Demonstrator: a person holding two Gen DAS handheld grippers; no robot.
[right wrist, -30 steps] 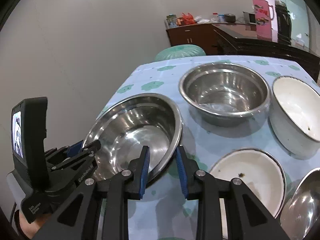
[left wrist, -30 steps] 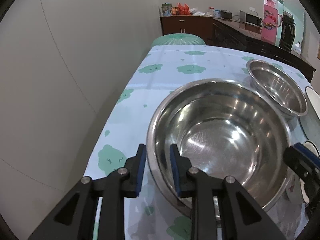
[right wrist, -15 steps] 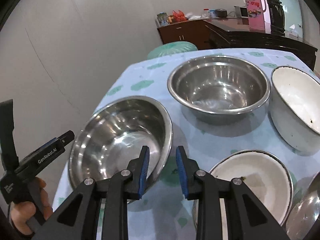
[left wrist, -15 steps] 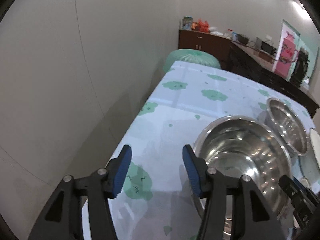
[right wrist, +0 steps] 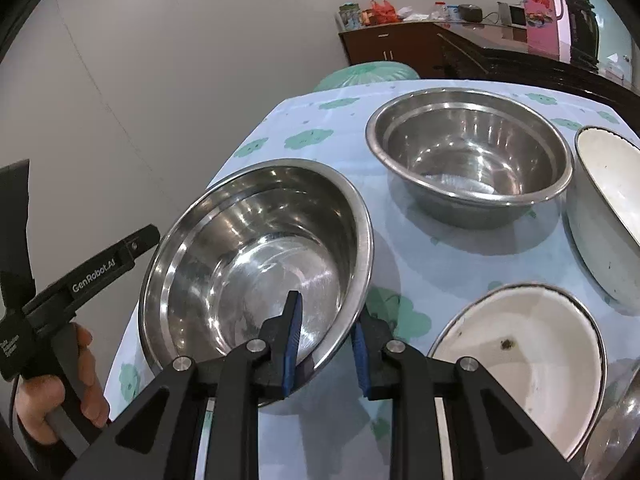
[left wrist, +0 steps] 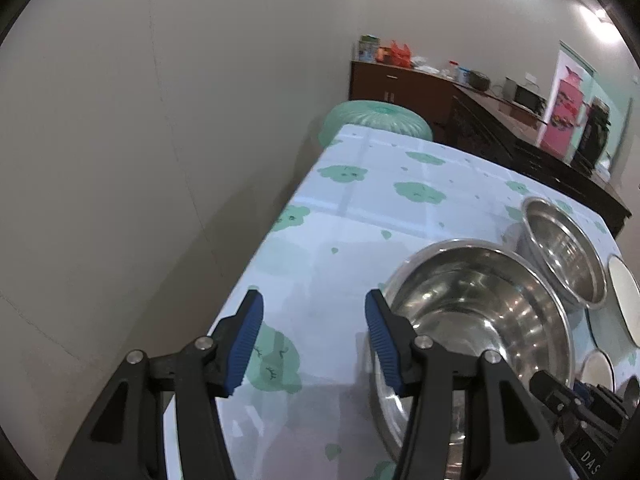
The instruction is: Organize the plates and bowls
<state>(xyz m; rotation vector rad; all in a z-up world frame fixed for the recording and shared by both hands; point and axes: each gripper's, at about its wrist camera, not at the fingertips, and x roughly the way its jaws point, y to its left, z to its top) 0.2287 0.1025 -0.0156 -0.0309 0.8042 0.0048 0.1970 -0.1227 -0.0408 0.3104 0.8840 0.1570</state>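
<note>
A large steel bowl [right wrist: 256,264] sits tilted at the table's near left; it also shows in the left wrist view [left wrist: 476,320]. My right gripper [right wrist: 326,336] is shut on its near rim, one finger inside and one outside. My left gripper [left wrist: 312,340] is open and empty, just left of the bowl above the tablecloth [left wrist: 340,240]. A second steel bowl [right wrist: 468,160] stands behind it, also seen in the left wrist view [left wrist: 564,252]. A white enamel bowl [right wrist: 608,216] stands at the right and a white enamel plate [right wrist: 520,360] at the near right.
The table's left edge [right wrist: 240,152] drops off beside the wall. Another steel rim [right wrist: 616,432] shows at the bottom right. A green stool [left wrist: 376,120] stands past the far end. A dark sideboard [right wrist: 460,44] carries a pink jug and jars.
My left gripper let go of the large bowl's rim, opened wide and drew back to the left. My right gripper kept its hold on the rim, and the bowl now sits tilted.
</note>
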